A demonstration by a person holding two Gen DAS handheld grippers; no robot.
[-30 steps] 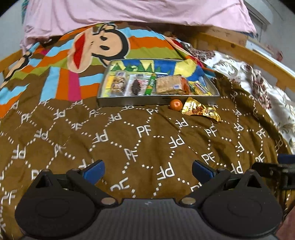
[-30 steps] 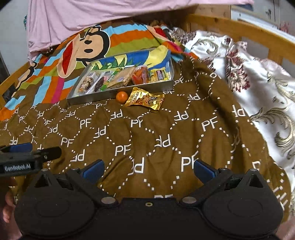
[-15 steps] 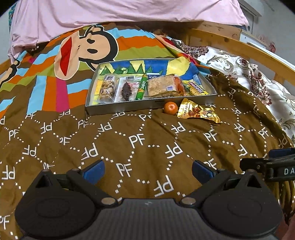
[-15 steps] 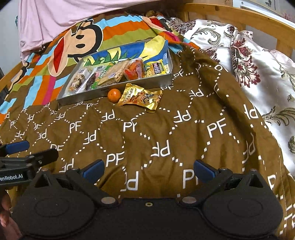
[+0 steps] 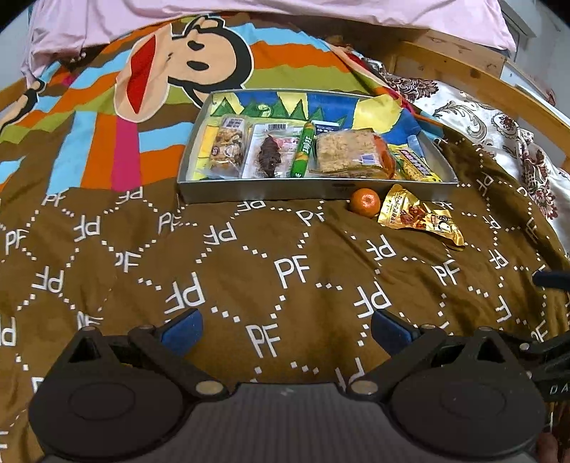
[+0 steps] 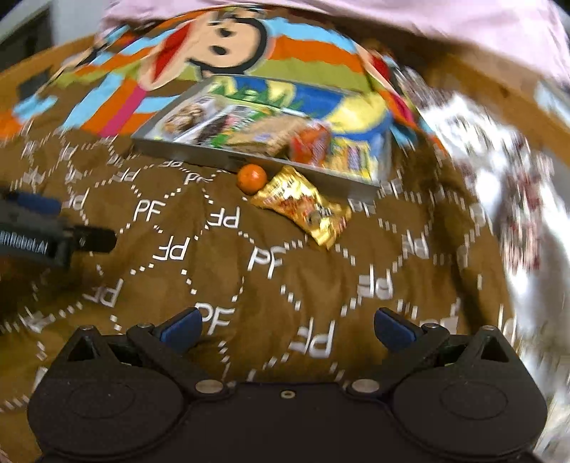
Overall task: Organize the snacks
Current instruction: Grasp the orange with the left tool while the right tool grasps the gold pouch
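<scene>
A grey metal tray holding several wrapped snacks lies on the brown quilt. A small orange and a gold snack packet lie on the quilt just in front of the tray's right end. My left gripper is open and empty, well short of the tray. My right gripper is open and empty, short of the gold packet; its view is blurred.
The brown "PF" quilt covers the bed, with a striped monkey blanket and a pink pillow behind the tray. A floral cover and a wooden bed rail lie to the right.
Both grippers have moved forward toward the tray and the loose snacks. The right wrist view has swung and is blurred with motion. Both stay open.
</scene>
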